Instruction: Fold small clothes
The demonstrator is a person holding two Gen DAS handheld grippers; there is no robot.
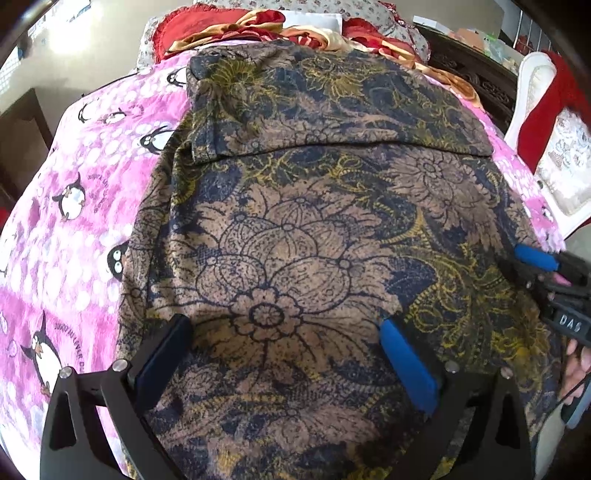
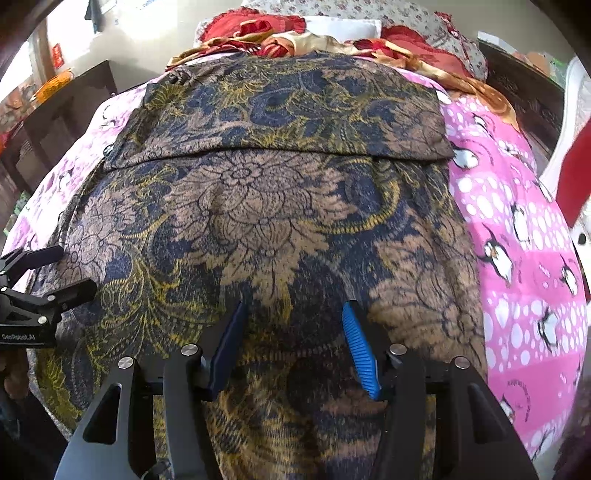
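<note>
A brown, navy and yellow floral garment (image 1: 314, 221) lies spread on a pink penguin-print sheet (image 1: 66, 229), its far part folded over toward me along a straight edge (image 1: 332, 146). My left gripper (image 1: 284, 328) hovers open over the garment's near middle, holding nothing. My right gripper (image 2: 293, 314) is open over the near part of the same garment (image 2: 277, 206), holding nothing. The right gripper also shows at the right edge of the left wrist view (image 1: 543, 269); the left gripper shows at the left edge of the right wrist view (image 2: 44, 273).
Red and gold bedding (image 1: 258, 26) is piled at the far end of the bed. A white chair with red cloth (image 1: 543, 107) stands to the right. Dark wooden furniture (image 2: 66, 110) stands to the left of the bed. The pink sheet (image 2: 517, 240) shows on both sides of the garment.
</note>
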